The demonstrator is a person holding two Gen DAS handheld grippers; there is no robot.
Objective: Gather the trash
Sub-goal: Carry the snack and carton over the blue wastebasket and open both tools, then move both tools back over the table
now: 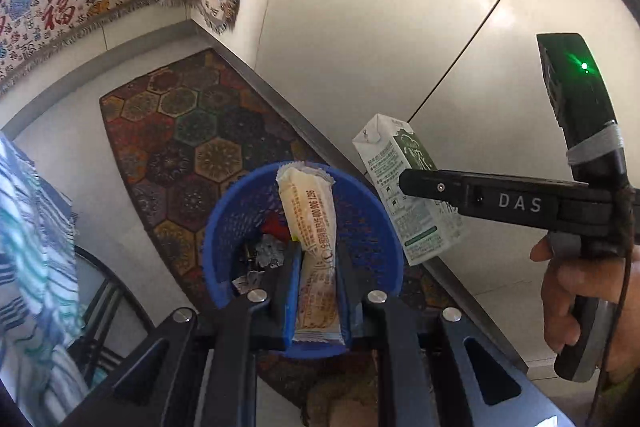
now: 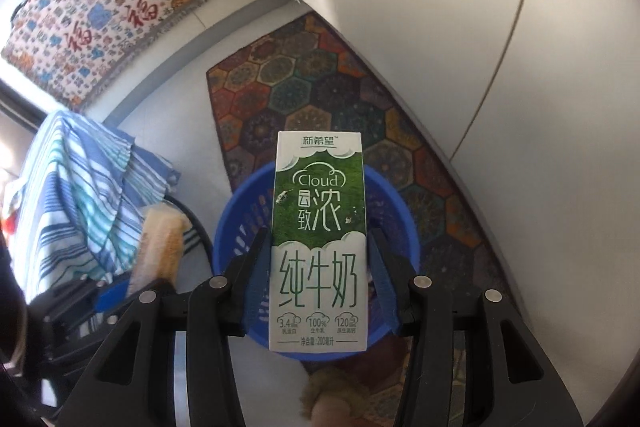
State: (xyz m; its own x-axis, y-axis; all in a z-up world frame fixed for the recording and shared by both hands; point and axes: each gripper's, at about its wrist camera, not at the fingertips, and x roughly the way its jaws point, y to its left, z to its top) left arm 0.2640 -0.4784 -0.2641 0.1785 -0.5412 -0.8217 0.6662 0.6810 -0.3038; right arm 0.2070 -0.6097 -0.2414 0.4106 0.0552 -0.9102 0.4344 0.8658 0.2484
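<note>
I have a piece of trash in each hand, and both hang over the blue basket point(image 1: 360, 211) that stands on the patterned mat point(image 1: 180, 131) in the lower middle of both views. My left gripper point(image 1: 316, 267) is clamped narrow on a pale yellow snack wrapper point(image 1: 314, 227); its long axis runs straight out along the fingers, up the frame, and its free end reaches over the basket's far rim. Below it, inside the basket, some red and silvery scraps already lie. My right gripper point(image 2: 318, 279) holds a green and white milk carton point(image 2: 318, 227) by its two narrow sides, lower half between the pads, long axis likewise running along the fingers, upright in the right wrist view with the basket's mouth directly behind it. From the left wrist view the carton point(image 1: 412, 187) sits at the right of the basket, just past its rim, tilted, with the right gripper's finger point(image 1: 480, 199) across it. I judge the wrapper the better centred of the two, so the left hand could let go first; the carton looks to need a small shift toward the basket's middle, or it may catch the rim.
</note>
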